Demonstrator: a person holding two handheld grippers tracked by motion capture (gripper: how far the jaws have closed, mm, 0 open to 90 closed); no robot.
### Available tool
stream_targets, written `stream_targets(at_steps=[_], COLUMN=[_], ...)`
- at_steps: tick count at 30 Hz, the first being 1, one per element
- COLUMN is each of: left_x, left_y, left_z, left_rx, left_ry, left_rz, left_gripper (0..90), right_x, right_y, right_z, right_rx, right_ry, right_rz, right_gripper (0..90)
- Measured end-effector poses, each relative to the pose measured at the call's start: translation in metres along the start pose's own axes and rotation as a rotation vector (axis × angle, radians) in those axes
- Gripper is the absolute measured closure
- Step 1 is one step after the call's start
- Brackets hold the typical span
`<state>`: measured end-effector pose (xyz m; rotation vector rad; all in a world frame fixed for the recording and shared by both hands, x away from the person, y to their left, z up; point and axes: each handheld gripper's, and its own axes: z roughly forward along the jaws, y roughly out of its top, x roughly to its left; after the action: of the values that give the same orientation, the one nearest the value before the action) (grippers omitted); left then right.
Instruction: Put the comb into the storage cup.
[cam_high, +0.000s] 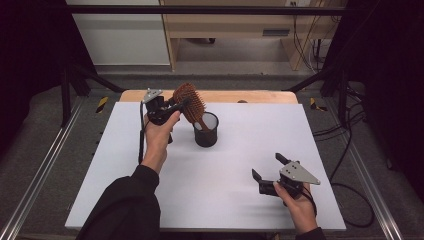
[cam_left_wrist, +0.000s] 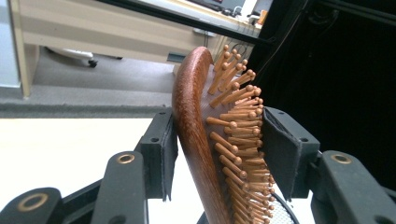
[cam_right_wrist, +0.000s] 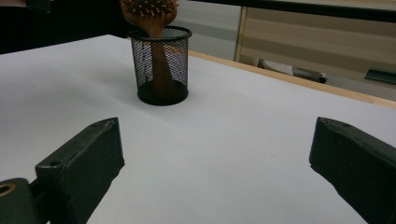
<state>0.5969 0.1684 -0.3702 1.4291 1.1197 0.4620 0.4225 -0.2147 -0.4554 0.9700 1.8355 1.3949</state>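
Fingers of my left gripper clamp the wooden hairbrush by its head, one on the back, one on the bristles; its handle stands in the black mesh cup near the bench's far edge. I judge a straight, slow motion keeps the cup upright. My right gripper hovers spread and empty near the front right corner.

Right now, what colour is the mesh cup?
Black; the mesh cup shows best in the right gripper view.

Left hand-held gripper clamped, right hand-held gripper agape
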Motion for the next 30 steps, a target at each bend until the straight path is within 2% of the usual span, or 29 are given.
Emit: stream_targets(at_steps=[4,9,12,16,24,30], left_x=[0.006,0.006,0.005,0.006,0.006,0.007], left_y=[0.000,0.001,0.002,0.004,0.003,0.002], left_z=[0.004,0.009,0.014,0.016,0.017,0.017], left_rx=[0.006,0.022,0.046,0.055,0.048,0.043], left_ry=[-0.015,-0.026,-0.051,-0.045,-0.048,-0.050], left_rz=[-0.023,-0.057,-0.072,-0.087,-0.053,-0.057], left_gripper=[46.7,47.8,49.2,48.9,44.8,42.5], right_x=[0.000,-0.001,-0.001,-0.001,-0.001,-0.001], right_y=[0.000,0.000,0.000,0.000,0.000,0.000], right_z=[0.000,0.000,0.000,-0.001,-0.001,-0.001], right_rx=[0.000,0.001,-0.001,-0.003,-0.004,-0.004], right_ry=[0.001,0.001,0.002,0.001,0.002,0.002], right_rz=[-0.001,0.002,0.001,0.004,0.003,0.003], right_gripper=[3.3,3.3,3.3,3.3,3.4,3.3])
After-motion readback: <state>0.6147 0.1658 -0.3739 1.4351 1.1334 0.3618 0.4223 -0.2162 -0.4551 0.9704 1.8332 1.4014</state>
